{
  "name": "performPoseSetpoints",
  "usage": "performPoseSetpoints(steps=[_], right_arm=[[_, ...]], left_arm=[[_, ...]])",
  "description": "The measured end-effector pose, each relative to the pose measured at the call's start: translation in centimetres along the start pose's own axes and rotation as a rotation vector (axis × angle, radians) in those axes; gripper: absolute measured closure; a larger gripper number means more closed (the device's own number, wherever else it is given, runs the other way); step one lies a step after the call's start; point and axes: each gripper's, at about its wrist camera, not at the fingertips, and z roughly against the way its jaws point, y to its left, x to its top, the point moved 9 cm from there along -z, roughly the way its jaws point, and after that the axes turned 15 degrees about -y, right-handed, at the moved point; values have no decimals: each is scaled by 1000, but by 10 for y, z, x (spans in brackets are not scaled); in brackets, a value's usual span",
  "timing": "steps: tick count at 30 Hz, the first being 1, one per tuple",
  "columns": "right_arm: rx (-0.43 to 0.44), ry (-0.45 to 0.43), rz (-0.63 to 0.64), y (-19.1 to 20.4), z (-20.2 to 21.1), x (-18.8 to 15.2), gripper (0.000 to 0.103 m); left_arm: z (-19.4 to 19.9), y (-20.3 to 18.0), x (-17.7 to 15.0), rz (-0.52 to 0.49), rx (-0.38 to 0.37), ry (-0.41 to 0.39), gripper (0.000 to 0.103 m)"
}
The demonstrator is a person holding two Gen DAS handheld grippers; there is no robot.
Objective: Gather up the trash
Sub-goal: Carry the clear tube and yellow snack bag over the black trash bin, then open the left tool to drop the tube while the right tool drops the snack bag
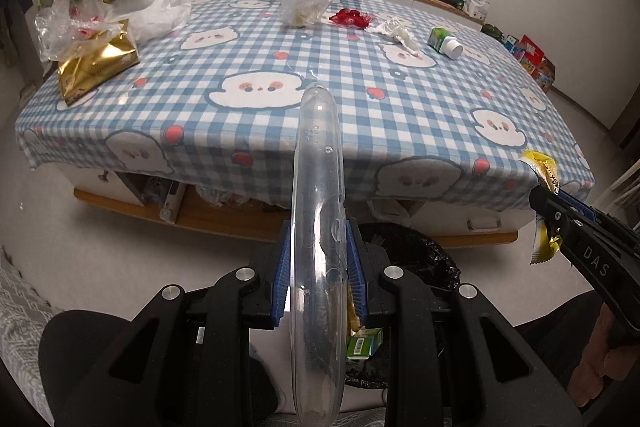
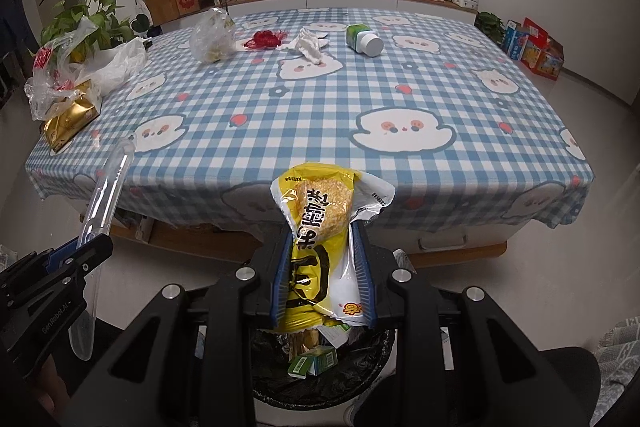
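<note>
Tongs are both clamping trash: my left gripper [image 1: 318,267] is squeezing a clear plastic tube [image 1: 318,187], my right gripper [image 2: 322,275] is pinching a yellow snack bag [image 2: 320,227] over the bin [image 2: 360,363].

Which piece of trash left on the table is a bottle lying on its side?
The green-labelled bottle with the white cap, near the crumpled tissue; everything else there is bags or wrappers.

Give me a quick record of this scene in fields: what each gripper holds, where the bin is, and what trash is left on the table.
left hand-held gripper: shut on clear tray
right hand-held gripper: shut on yellow wrapper
bin: on floor below both grippers, black liner, green carton inside
left on table: clear bag, red wrapper, tissue, bottle, gold pack
</note>
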Motion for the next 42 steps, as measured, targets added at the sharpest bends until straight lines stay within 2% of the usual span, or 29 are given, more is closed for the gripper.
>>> performPoseSetpoints(steps=[9, 25, 38, 42], right_arm=[[-5, 50, 15, 8, -6, -30, 76], [-33, 187, 34, 4, -52, -93, 76], [3, 245, 55, 22, -77, -117, 75], [11, 240, 61, 26, -80, -117, 69]], left_arm=[[-7, 9, -33, 11, 11, 56, 78], [-46, 19, -83, 27, 53, 154, 78], [-75, 25, -105, 16, 74, 202, 78], [-77, 26, -106, 22, 78, 205, 78]])
